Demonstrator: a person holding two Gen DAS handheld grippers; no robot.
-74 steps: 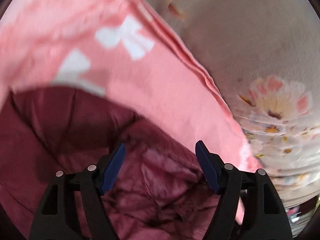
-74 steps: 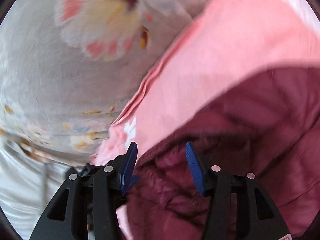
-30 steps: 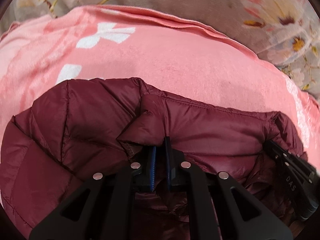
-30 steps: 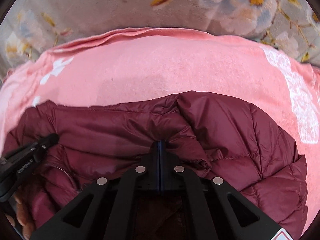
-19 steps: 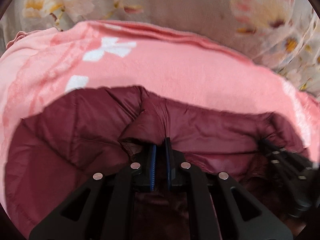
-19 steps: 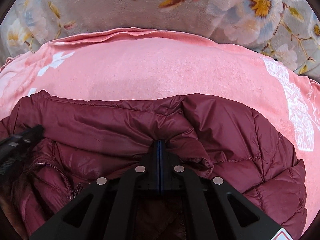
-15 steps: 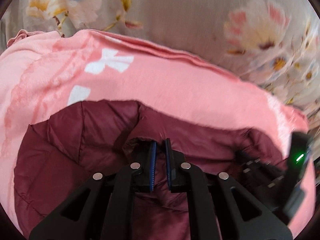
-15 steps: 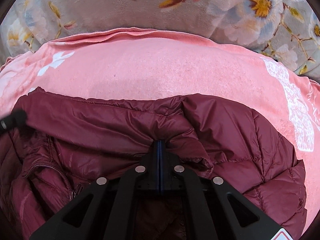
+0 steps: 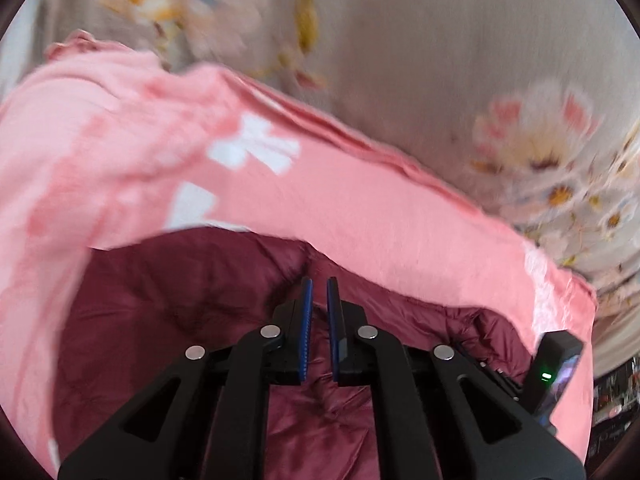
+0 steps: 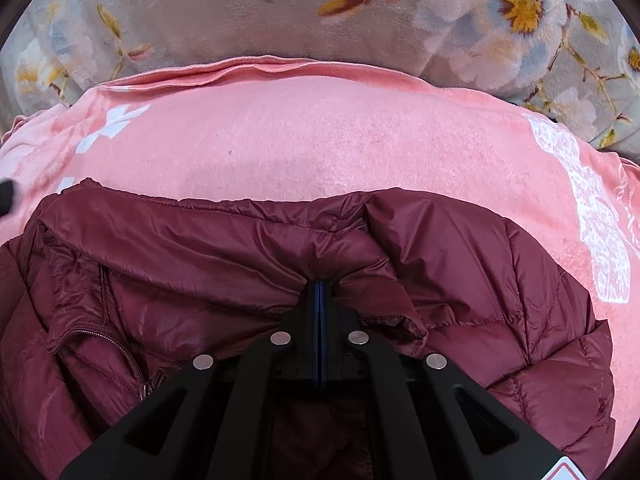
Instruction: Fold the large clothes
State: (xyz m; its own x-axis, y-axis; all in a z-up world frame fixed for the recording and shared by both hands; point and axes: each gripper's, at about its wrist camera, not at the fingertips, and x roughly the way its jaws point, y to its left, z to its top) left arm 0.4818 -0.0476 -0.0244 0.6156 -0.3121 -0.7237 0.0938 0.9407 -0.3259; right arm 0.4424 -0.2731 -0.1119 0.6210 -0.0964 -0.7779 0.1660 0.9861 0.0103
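the maroon puffer jacket (image 10: 248,264) lies bunched on the pink blanket (image 10: 320,140), its upper hem running parallel to the blanket's far edge and its quilted side spilling toward the blanket's right edge; the zipper and collar sit toward the left. beyond the blanket's far edge is a grey floral cover (image 10: 240,12).

the right gripper (image 10: 321,292) has its pads pressed fully together on a ridge of the jacket's fabric at the middle of the folded edge, so it is pinching the garment. the left gripper (image 9: 317,304) shows a narrow gap between its blue pads; jacket fabric lies under and behind them, but i cannot tell whether any is caught between them. that view is blurred, and the right gripper's body with a green light shows at its right edge (image 9: 554,364).

judged from this, the step in hand is setting down a fold: one layer looks laid over, with the right claw gripping it at the crease. the next move calls for the left claw to get clear and find a fresh edge, likely the left side or sleeve, while the right either pins the fold or lets go without dragging the slippery shell out of line.
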